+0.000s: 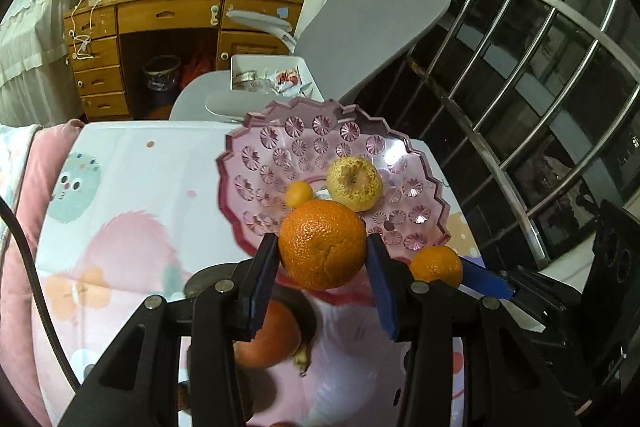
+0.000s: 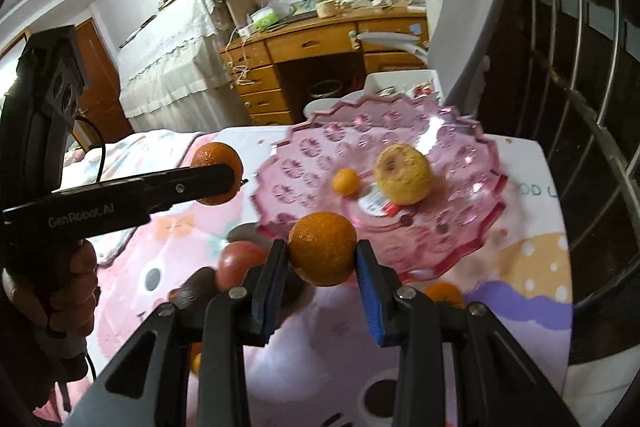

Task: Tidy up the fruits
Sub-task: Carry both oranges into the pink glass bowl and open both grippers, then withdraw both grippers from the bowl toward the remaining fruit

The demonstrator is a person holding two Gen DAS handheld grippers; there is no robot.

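Pinching a large round orange (image 1: 323, 245) between its blue-padded black fingers, the left gripper (image 1: 323, 251) hangs just in front of the near rim of a pink cut-glass fruit dish with a scalloped edge (image 1: 256, 147); its jaws are closed only as far as the fruit's width allows. From the right wrist view the same gripper (image 2: 224, 179) reaches in from the left, its orange (image 2: 218, 173) raised above the cloth and left of the dish (image 2: 460, 227). The right gripper (image 2: 322, 255) likewise clamps a smaller orange mandarin (image 2: 322, 247) between its blue pads, held at the dish's near edge; the left wrist view shows that mandarin (image 1: 436, 265) just right of the left gripper, with one blue pad (image 1: 486, 277) beside it. Inside the dish lie a yellow, brown-speckled apple-shaped fruit (image 1: 354, 183) and a tiny orange kumquat-like fruit (image 1: 299, 193), close together near the centre. On the pink cartoon-print tablecloth (image 1: 120, 227) below the grippers sit a reddish round fruit (image 2: 238, 261) and another orange fruit (image 2: 444, 295), partly hidden. Beyond the table stand a grey office chair (image 1: 360, 27) and a wooden desk with drawers (image 1: 160, 15).
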